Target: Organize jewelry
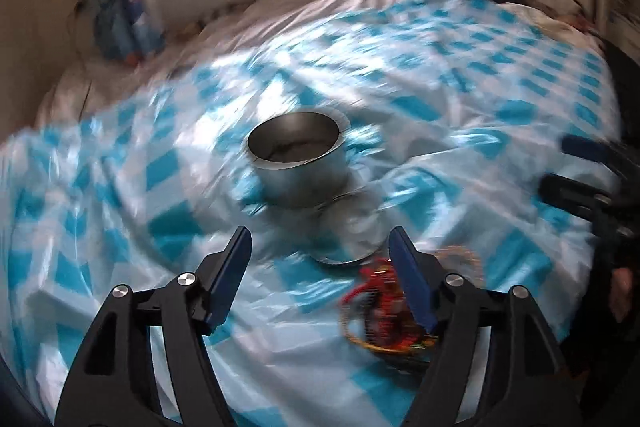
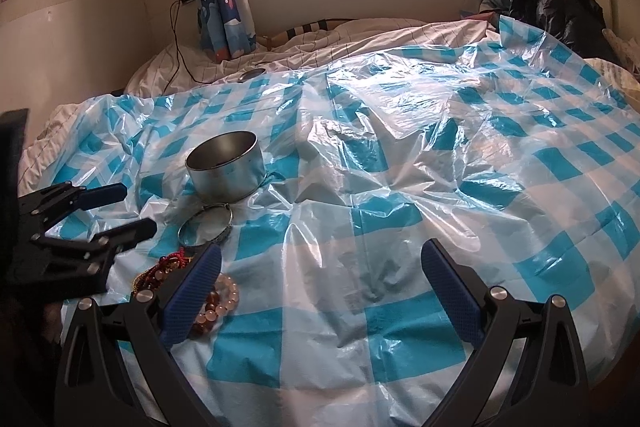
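Blurring left view, bracelets (image 1: 384, 307) half-hidden behind left claw (image 1: 320, 267)

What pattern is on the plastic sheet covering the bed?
Blue-and-white checks on the plastic sheet, clearest in the right wrist view.

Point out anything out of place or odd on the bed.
Jewelry lies loose on the checked plastic sheet instead of in the metal tin: a silver bangle beside it, bead bracelets nearer. Nothing looks damaged.
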The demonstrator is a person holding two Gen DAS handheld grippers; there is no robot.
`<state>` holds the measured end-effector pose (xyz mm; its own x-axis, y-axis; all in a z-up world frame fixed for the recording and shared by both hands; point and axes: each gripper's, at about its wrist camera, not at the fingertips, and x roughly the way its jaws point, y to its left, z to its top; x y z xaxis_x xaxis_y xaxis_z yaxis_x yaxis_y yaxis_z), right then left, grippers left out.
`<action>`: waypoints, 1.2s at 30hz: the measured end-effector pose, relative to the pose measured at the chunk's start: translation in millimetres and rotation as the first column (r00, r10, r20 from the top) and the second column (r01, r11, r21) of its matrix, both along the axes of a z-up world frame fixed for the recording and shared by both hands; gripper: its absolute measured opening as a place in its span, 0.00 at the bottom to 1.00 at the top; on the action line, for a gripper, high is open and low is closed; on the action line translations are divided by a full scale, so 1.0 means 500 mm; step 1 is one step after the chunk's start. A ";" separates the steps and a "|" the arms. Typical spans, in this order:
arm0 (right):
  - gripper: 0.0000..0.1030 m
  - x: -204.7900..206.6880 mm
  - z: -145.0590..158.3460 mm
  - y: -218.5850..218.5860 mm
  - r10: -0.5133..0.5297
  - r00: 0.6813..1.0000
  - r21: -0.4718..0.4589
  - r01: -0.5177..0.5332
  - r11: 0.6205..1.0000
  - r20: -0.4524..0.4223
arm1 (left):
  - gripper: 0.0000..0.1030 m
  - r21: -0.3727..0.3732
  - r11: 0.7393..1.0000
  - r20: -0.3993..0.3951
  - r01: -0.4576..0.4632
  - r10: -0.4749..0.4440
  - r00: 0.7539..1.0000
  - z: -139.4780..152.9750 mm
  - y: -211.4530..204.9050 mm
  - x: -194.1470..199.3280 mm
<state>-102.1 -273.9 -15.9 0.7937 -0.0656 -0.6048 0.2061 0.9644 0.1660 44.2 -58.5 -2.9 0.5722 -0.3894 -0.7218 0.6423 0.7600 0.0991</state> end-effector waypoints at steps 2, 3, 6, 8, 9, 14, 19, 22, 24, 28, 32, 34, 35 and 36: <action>0.93 0.000 0.001 -0.004 0.000 1.000 0.009 0.000 1.000 0.000 | 0.66 -0.045 0.998 -0.125 -0.051 0.045 0.991 -0.019 0.020 0.052; 0.93 0.000 0.001 -0.005 -0.001 1.000 0.015 0.001 1.000 0.001 | 0.65 -0.055 0.996 -0.167 -0.069 0.059 0.984 -0.029 0.025 0.072; 0.93 0.002 0.001 -0.005 -0.001 1.000 0.032 0.001 0.999 0.002 | 0.65 -0.108 0.989 -0.287 -0.104 0.069 0.955 -0.059 0.036 0.118; 0.93 0.005 0.000 -0.002 0.004 1.000 0.028 -0.004 1.000 -0.002 | 0.65 -0.114 0.988 -0.299 -0.100 0.062 0.952 -0.070 0.026 0.132; 0.93 0.007 -0.002 -0.001 0.007 1.000 0.024 -0.007 1.000 -0.005 | 0.65 -0.104 0.990 -0.290 -0.094 0.060 0.955 -0.076 0.020 0.132; 0.93 0.015 -0.007 0.013 0.024 1.000 0.013 -0.024 1.000 -0.018 | 0.37 -0.016 0.999 -0.260 -0.042 0.037 0.965 -0.104 -0.033 0.140; 0.93 0.024 -0.010 0.048 0.098 0.995 -0.009 -0.099 0.995 -0.032 | 0.02 0.075 0.997 -0.227 -0.020 0.037 0.973 -0.102 -0.066 0.134; 0.93 0.031 -0.014 0.079 0.160 0.986 -0.036 -0.162 0.986 -0.046 | 0.02 0.027 0.999 -0.211 -0.030 0.035 0.977 -0.067 -0.052 0.128; 0.93 0.034 -0.015 0.102 0.216 0.975 -0.046 -0.218 0.975 -0.050 | 0.02 -0.027 0.999 -0.189 -0.045 0.039 0.981 -0.034 -0.033 0.122; 0.93 0.040 -0.019 0.134 0.284 0.957 -0.056 -0.288 0.956 -0.058 | 0.02 -0.114 0.989 -0.158 -0.090 0.071 0.985 0.015 0.018 0.119; 0.93 0.049 -0.022 0.152 0.333 0.941 -0.035 -0.335 0.942 -0.055 | 0.02 -0.163 0.979 -0.143 -0.119 0.096 0.985 0.044 0.059 0.123; 0.88 0.059 -0.027 0.150 0.359 0.932 0.023 -0.358 0.933 -0.057 | 0.03 -0.176 0.976 -0.137 -0.127 0.103 0.985 0.053 0.077 0.120; 0.80 0.063 -0.030 0.150 0.369 0.928 0.051 -0.367 0.929 -0.056 | 0.03 -0.179 0.976 -0.137 -0.127 0.103 0.985 0.056 0.086 0.122; 0.73 0.071 -0.035 0.146 0.379 0.923 0.092 -0.373 0.923 -0.064 | 0.03 -0.178 0.976 -0.136 -0.128 0.105 0.985 0.056 0.090 0.121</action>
